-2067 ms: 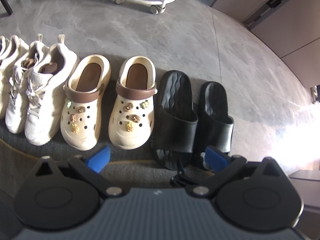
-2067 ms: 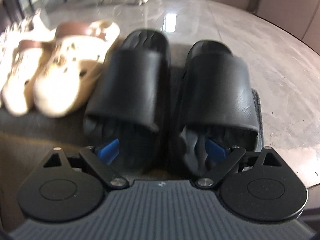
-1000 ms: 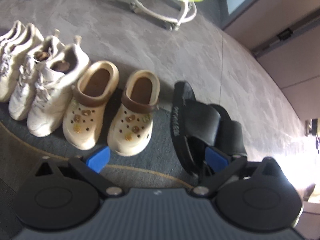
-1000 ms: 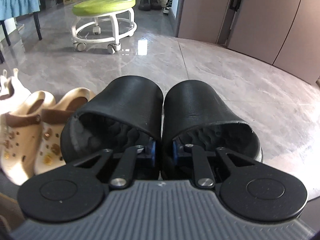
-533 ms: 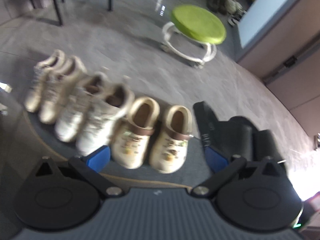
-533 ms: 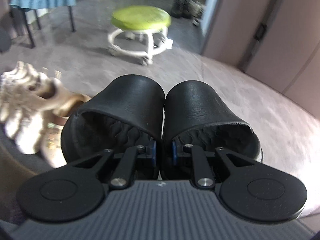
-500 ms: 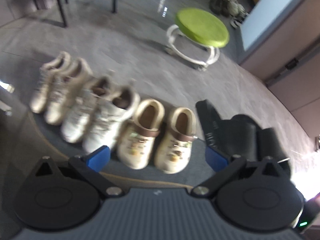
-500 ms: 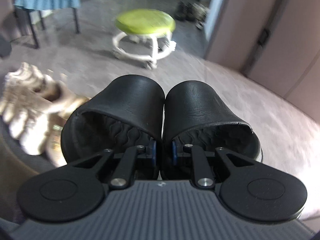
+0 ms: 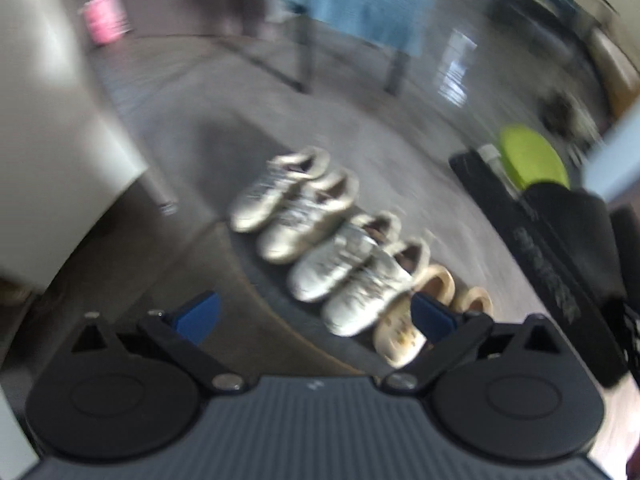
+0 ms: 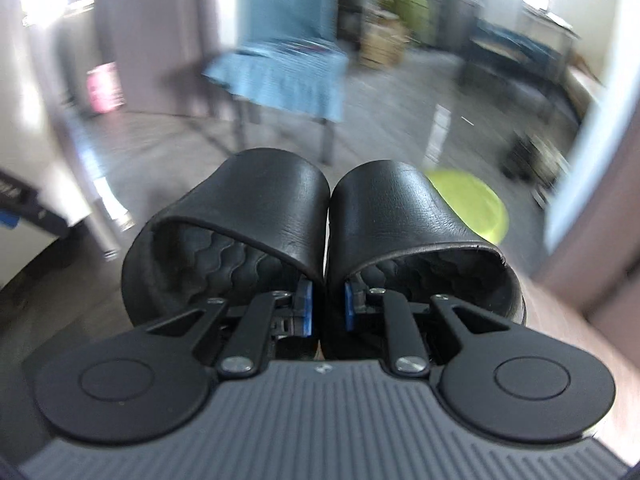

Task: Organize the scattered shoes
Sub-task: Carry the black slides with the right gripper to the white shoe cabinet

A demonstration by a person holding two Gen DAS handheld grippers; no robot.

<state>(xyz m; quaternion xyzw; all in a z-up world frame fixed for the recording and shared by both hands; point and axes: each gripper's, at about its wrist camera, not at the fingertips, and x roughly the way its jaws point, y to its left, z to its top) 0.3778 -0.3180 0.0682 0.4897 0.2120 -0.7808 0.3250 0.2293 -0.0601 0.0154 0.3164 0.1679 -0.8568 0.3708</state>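
The right gripper (image 10: 328,308) is pressed together on the pair of black slides (image 10: 280,208): one blue pad sits inside each slide, and the two inner walls are pinched between them. The slides fill the centre of the right wrist view, side by side and touching, with their straps pointing away from the camera. They are held up in the air, above the grey floor (image 10: 380,120). In the left wrist view the same slides appear at the right edge of the frame, seen from the side.

The left gripper (image 9: 314,314) is spread wide and holds nothing. Between its blue fingers (image 9: 196,316), in the centre of the frame, four white sneakers (image 9: 320,236) stand in a row on a dark mat (image 9: 256,280). The cream clogs (image 9: 416,320) stand at the lower right end of this row, partly hidden by the right finger. A green stool (image 9: 532,160) is at the upper right, and a blue chair (image 9: 360,12) at the top. Both pictures are blurred.
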